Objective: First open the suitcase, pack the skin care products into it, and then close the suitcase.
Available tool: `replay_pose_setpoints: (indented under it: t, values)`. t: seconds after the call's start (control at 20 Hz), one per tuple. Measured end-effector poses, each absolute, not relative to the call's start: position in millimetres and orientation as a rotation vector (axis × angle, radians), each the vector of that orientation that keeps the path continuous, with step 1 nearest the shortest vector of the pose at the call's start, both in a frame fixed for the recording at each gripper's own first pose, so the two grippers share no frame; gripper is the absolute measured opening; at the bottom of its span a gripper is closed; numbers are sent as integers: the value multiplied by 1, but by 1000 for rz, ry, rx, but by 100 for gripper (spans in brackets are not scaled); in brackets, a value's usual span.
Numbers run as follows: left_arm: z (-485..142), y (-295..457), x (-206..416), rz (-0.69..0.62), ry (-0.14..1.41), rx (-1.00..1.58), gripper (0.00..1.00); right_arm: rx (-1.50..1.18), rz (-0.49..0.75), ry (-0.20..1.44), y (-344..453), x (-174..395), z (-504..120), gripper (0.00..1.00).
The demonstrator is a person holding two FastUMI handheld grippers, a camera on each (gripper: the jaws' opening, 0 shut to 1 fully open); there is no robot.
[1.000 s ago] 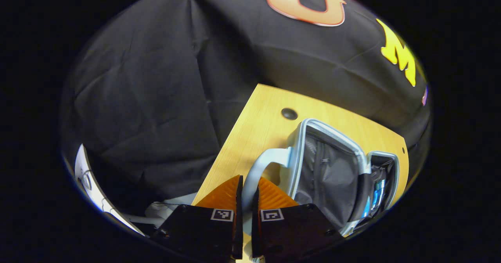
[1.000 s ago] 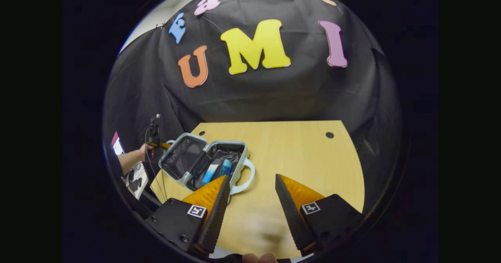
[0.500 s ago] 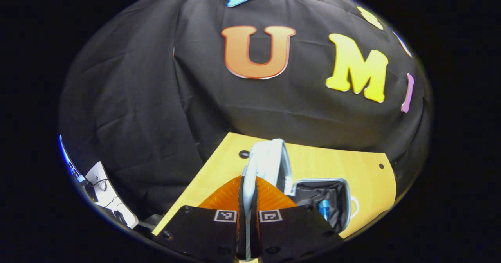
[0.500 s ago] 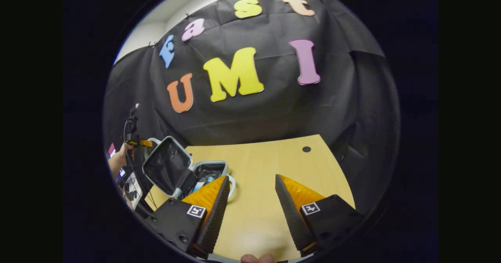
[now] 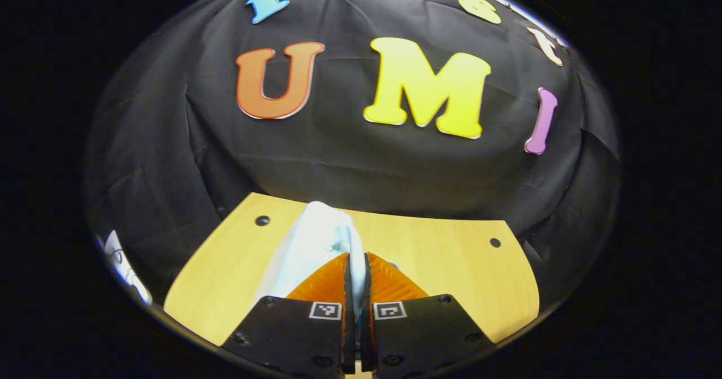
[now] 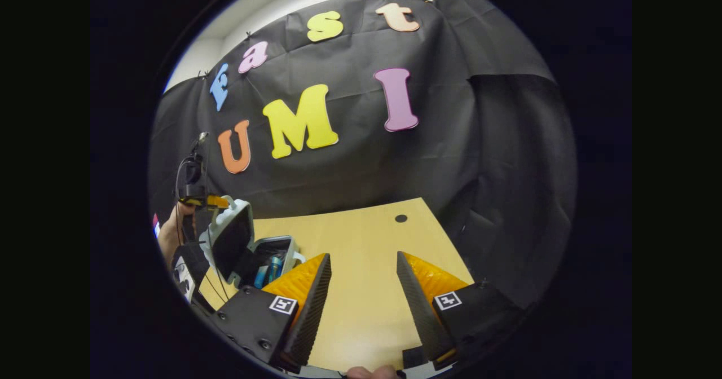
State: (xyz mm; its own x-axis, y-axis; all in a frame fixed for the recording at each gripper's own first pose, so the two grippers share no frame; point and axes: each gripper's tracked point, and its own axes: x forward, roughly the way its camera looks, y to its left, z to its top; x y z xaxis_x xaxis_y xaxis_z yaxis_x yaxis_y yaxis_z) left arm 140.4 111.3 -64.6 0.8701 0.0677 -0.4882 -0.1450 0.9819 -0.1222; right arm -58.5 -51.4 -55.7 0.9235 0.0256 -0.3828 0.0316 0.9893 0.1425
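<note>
The left tongs [image 5: 355, 277] pinch the handle [image 5: 354, 255] of the lid [image 6: 232, 241], half-raised over the case [image 6: 276, 249]. Bottles [image 6: 269, 269] lie inside, so only closing is left. The right tongs [image 6: 361, 289] wait open above the desk [image 6: 361, 238].

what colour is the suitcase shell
Pale blue-grey suitcase with dark lining, best in the right gripper view.

The left gripper [image 5: 355, 272] has its two fingers pressed nearly together, pinching the pale suitcase handle [image 5: 354, 255] between them. In the right gripper view it appears raised at the far left, gripped by a hand [image 6: 169, 233]. The right gripper [image 6: 362, 274] hangs low, level, its fingers spread wide apart and holding nothing.
</note>
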Motion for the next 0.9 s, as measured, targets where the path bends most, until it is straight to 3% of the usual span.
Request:
replay_pose_setpoints:
  t: [0.35,0.75,0.9]
  values:
    - [-175,-2,167,42,586,-106,7,34,-98,424,-93,-87,-63,70]
    - [-229,-20,170,26,621,-26,7,25,-112,459,-97,-87,-72,70]
    - [-250,-30,170,-10,626,-42,13,19,-99,456,-90,-83,-72,70]
